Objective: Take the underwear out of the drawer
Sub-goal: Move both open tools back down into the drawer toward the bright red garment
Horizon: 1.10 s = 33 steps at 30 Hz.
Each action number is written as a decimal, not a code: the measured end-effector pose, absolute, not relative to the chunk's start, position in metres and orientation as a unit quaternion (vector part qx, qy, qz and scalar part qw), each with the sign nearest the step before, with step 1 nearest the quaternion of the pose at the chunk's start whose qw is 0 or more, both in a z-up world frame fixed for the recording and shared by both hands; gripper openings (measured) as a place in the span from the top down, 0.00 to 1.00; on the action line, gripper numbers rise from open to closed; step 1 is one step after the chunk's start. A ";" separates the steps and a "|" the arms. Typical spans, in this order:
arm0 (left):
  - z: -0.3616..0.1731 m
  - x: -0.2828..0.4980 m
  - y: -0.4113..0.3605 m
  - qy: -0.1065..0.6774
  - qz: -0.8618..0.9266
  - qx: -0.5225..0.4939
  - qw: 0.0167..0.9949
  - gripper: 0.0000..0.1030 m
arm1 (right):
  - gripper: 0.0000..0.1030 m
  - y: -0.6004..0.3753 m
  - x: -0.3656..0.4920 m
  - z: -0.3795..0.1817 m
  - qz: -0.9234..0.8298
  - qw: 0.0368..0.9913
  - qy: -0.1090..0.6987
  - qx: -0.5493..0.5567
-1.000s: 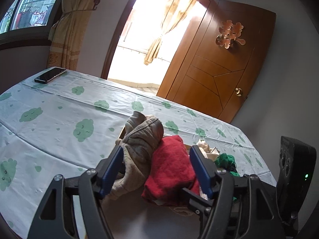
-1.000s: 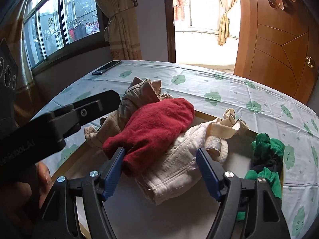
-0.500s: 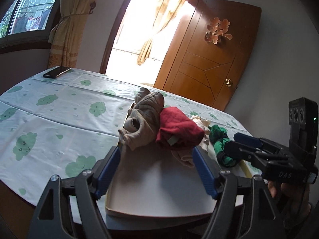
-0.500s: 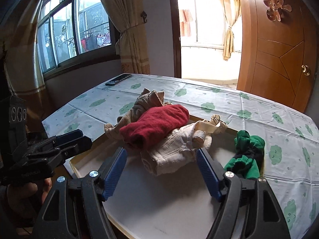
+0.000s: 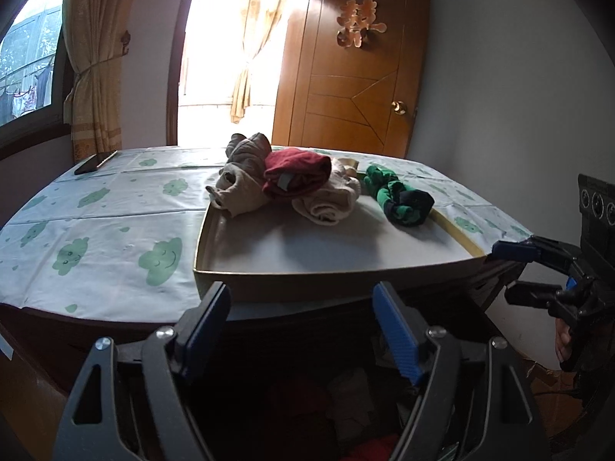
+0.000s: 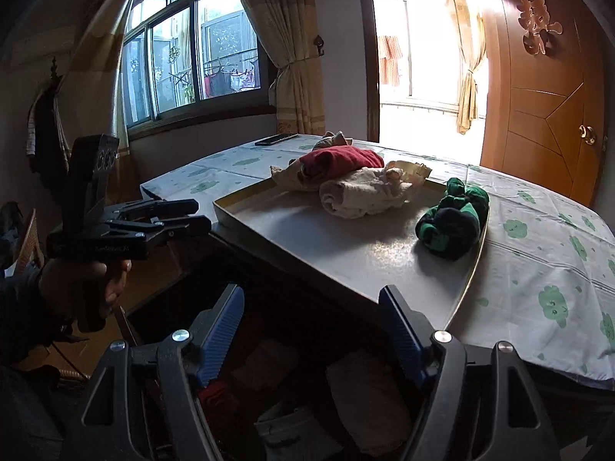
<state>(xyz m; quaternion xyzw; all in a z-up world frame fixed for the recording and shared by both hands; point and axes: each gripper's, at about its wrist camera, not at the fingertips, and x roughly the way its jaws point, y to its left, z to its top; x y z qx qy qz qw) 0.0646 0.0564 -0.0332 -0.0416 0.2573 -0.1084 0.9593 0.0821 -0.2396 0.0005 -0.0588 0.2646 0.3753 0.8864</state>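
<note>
- The left gripper (image 5: 301, 322) is hanging with its blue-padded fingers spread wide and holding nothing, poised over the dark open drawer (image 5: 307, 403) at 6 o'clock in its own view, probably ready to dip in.
- The right gripper (image 6: 311, 324) is likewise gaping wide and empty above the same drawer (image 6: 307, 392); folded underwear is lying inside there, a dark red piece (image 6: 217, 393) at 7 o'clock and a pale beige one (image 6: 369, 388) at 5 o'clock.
- Judging by this, the task's remaining garments are sitting in the drawer, just under the fingertips, so a straight descent seems to be what comes next.
- Beyond the drawer, a shallow rectangular tray with a yellowish rim (image 5: 453, 226) is resting on the table covered with a white cloth printed with green clouds (image 5: 115, 207), serving as the drop-off spot.
- On the tray's far end, toward 12 o'clock, a crumpled tan garment (image 5: 240, 176), a red one (image 5: 296, 171), a cream one (image 5: 330, 201) and a green-and-black bundle (image 5: 399, 199) are lying heaped, apparently already removed.
- Farthest off, a black phone (image 5: 96, 161) is lying at 10 o'clock near the curtained window.
</note>
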 end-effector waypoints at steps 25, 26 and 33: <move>-0.127 0.093 0.013 0.589 -0.305 0.103 0.741 0.24 | 0.28 -0.302 0.049 -0.053 0.353 0.888 0.287 -0.065; -0.130 0.094 0.014 0.601 -0.314 0.097 0.728 0.24 | 0.28 -0.301 0.048 -0.054 0.356 0.887 0.288 -0.066; -0.144 0.092 0.004 0.636 -0.354 0.108 0.678 0.24 | 0.28 -0.297 0.049 -0.059 0.355 0.885 0.294 -0.064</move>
